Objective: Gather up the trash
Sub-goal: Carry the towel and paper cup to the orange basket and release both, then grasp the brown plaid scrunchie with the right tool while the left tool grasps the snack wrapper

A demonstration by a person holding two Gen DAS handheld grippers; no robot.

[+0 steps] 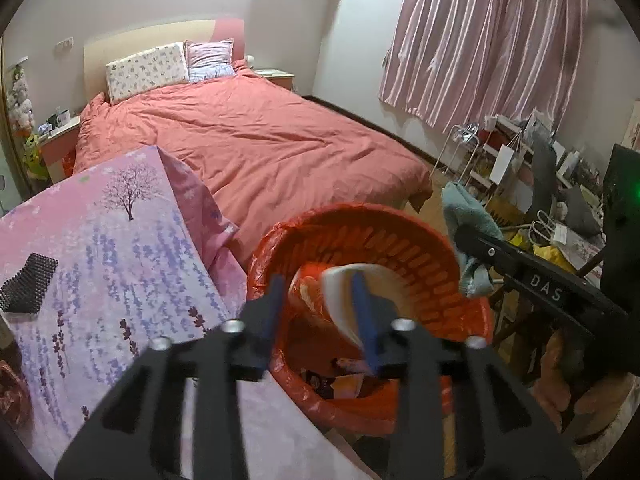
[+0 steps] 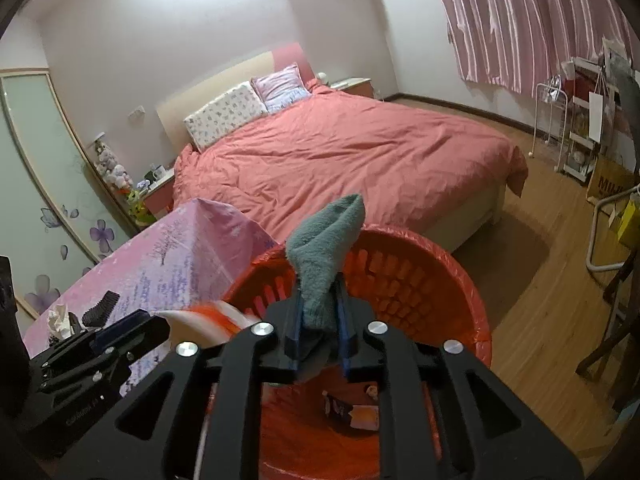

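An orange bin lined with an orange bag (image 1: pixel 420 240) (image 2: pixel 440 276) stands beside the pink-covered table (image 1: pixel 100 240) (image 2: pixel 168 264), with wrappers at its bottom (image 2: pixel 352 412). My left gripper (image 1: pixel 320 300) is open above the bin mouth, and a blurred white-and-orange cup or wrapper (image 1: pixel 344 300) (image 2: pixel 208 316) hangs between its fingers, apparently loose. My right gripper (image 2: pixel 318 316) is shut on a teal-grey cloth (image 2: pixel 328 248) (image 1: pixel 468 216) over the bin's near rim.
A bed with a coral duvet (image 1: pixel 248 140) (image 2: pixel 352 160) fills the room behind the bin. A crumpled tissue (image 2: pixel 60 320) and a black ridged item (image 1: pixel 28 284) (image 2: pixel 100 306) lie on the table. Shelves and clutter (image 1: pixel 540 168) stand at right under pink curtains.
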